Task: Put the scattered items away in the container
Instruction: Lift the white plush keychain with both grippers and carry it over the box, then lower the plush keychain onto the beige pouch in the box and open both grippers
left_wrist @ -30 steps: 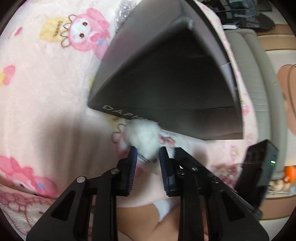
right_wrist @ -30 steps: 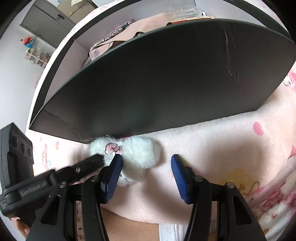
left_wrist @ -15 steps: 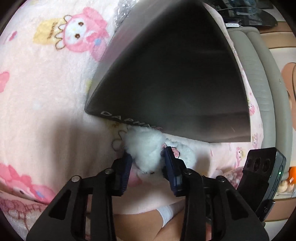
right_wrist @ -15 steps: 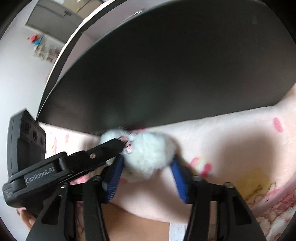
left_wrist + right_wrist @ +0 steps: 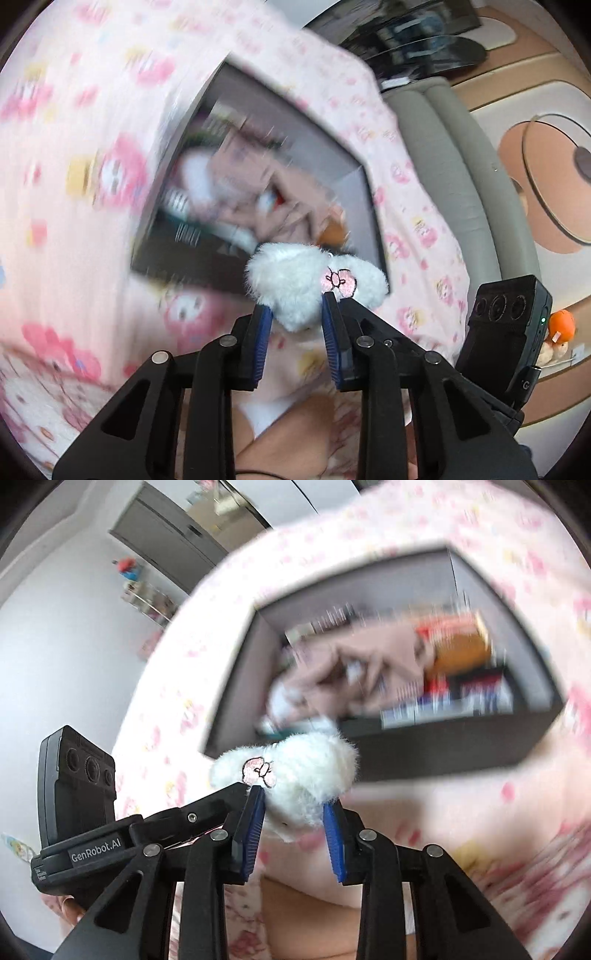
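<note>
both grippers pinch one white plush, lifted clear of the pink blanket just in front of the dark box. the left gripper and the right gripper are each closing narrow, pads pressed into the fur. the open box already holds a blurred jumble of things.

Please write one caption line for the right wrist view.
Both grippers hold a white fluffy toy above the open dark box.
</note>
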`<control>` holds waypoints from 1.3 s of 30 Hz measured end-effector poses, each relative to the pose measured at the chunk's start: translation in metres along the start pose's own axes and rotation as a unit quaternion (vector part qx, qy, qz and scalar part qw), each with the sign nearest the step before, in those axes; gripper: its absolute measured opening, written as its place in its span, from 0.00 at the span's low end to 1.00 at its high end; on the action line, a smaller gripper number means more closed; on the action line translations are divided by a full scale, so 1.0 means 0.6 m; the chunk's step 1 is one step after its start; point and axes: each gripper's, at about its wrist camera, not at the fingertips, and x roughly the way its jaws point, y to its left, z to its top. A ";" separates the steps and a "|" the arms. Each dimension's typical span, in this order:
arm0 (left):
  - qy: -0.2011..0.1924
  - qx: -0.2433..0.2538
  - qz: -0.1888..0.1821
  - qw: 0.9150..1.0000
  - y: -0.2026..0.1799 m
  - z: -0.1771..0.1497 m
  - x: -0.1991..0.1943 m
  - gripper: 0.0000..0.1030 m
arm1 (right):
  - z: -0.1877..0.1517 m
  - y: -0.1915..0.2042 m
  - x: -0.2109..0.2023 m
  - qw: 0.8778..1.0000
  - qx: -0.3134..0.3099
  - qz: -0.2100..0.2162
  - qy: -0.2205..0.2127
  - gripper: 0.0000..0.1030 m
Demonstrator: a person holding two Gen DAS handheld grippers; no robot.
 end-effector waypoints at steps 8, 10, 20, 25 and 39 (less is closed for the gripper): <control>0.018 0.016 0.025 0.999 -0.083 0.147 0.121 0.23 | 0.130 0.010 0.003 0.999 -0.046 -0.026 0.004 0.27; 0.038 0.010 0.033 0.999 -0.078 0.147 0.139 0.23 | 0.152 -0.014 0.017 0.999 -0.036 -0.025 0.022 0.27; 0.052 -0.010 0.099 0.994 -0.034 0.160 0.171 0.23 | 0.147 -0.120 0.069 0.994 0.065 0.015 0.091 0.27; 0.082 0.045 0.105 0.990 -0.067 0.142 0.190 0.23 | 0.158 -0.110 0.031 0.999 0.018 -0.049 0.015 0.27; 0.105 0.055 0.136 0.984 -0.088 0.124 0.226 0.28 | 0.141 -0.109 0.063 0.991 0.011 -0.112 0.070 0.25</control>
